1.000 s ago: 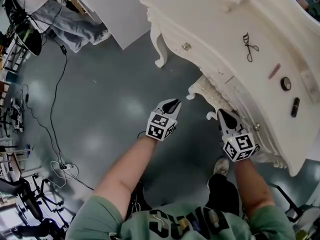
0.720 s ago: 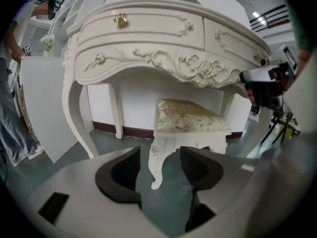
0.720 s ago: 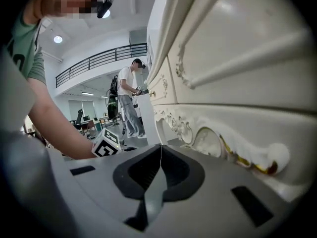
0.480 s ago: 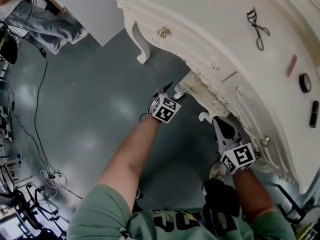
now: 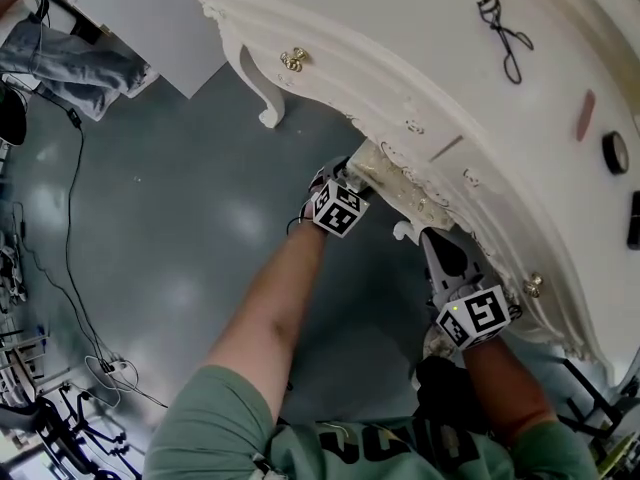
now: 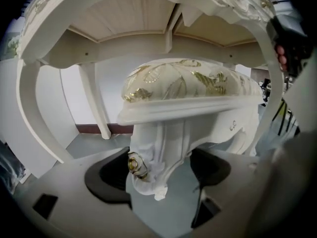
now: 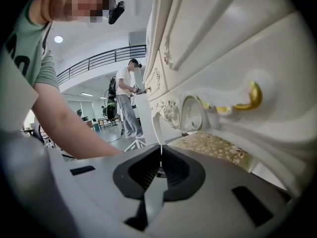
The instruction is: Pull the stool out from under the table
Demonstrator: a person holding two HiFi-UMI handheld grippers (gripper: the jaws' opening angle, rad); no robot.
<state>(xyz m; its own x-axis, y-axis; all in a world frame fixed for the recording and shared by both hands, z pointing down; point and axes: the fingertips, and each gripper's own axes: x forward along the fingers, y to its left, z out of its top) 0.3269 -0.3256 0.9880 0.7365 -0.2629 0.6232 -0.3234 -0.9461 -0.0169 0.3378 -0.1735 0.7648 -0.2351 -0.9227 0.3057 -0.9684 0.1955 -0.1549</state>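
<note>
Now: the fingers [image 6: 106, 175] of my left gripper [image 6: 161, 168] stand wide apart and are opening. The carved leg [image 6: 154, 155] of the stool [image 6: 188, 83] stands between them, just beside the left finger, with a clear gap to the right one. Neither pad presses on it. A gold rosette [image 6: 133, 164] on the leg sits close to the left finger. Directly above the fingers is the stool's pale seat rim, and above that its gold-patterned cushion. Over and beyond all this spans the underside of the white table [image 5: 430, 38], so the stool sits under the table.

The fingers [image 7: 143, 170] of my right gripper [image 7: 161, 150] are closed tip to tip, with nothing between them. Just beyond and to their right lies an edge of the cushion [image 7: 213, 145]. Above it is the table's carved front with a gold drawer handle [image 7: 245, 100]. Far beyond the fingers to the left, a person [image 7: 126, 100] stands on the grey floor [image 5: 180, 218].
</note>
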